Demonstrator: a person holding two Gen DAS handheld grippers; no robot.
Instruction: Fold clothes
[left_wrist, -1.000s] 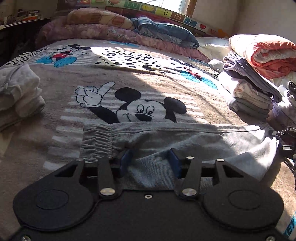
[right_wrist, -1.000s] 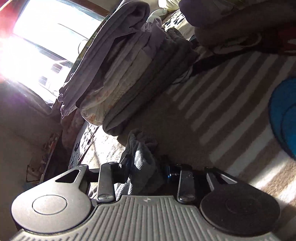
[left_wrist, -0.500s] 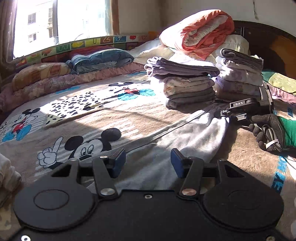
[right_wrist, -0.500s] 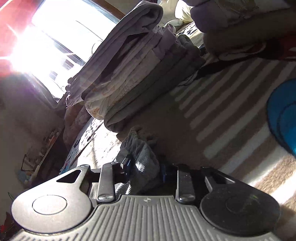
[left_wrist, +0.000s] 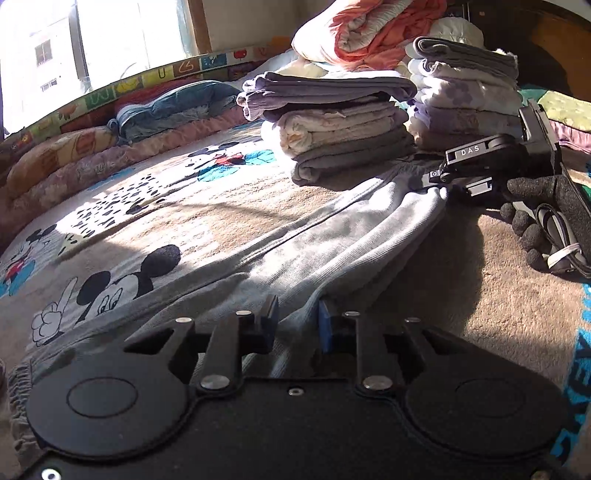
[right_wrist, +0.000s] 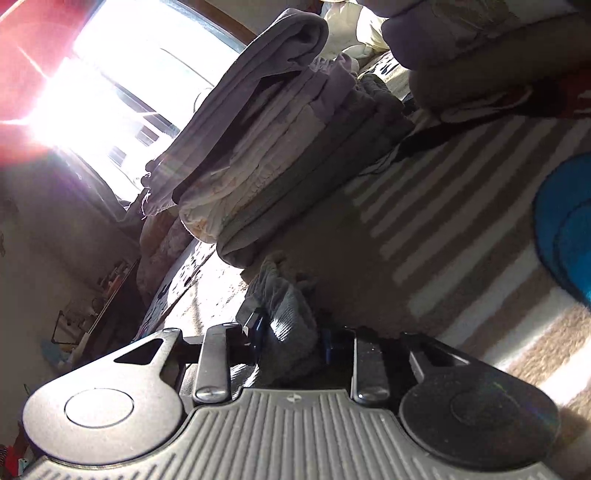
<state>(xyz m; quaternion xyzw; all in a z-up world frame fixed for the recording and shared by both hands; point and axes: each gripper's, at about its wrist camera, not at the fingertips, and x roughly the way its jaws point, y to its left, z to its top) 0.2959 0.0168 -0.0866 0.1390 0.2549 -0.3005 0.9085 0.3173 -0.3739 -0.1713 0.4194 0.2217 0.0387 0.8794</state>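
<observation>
Left wrist: grey trousers (left_wrist: 332, 236) stretched between left hand-held gripper (left_wrist: 297, 319), right hand-held gripper (left_wrist: 439, 177).

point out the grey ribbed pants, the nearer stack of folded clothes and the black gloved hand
grey ribbed pants (left_wrist: 332, 243), left wrist view, mid leg
nearer stack of folded clothes (left_wrist: 332, 125), left wrist view, front face
black gloved hand (left_wrist: 543, 206), left wrist view, knuckles

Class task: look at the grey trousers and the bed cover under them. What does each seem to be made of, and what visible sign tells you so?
Grey trousers: probably a soft cotton-type knit, matt; fine ribbed lines show on the bunched end in the right gripper.
Bed cover: likely plush fleece with a printed cartoon pattern; its surface looks short-piled and fuzzy in the sunlight.
</observation>
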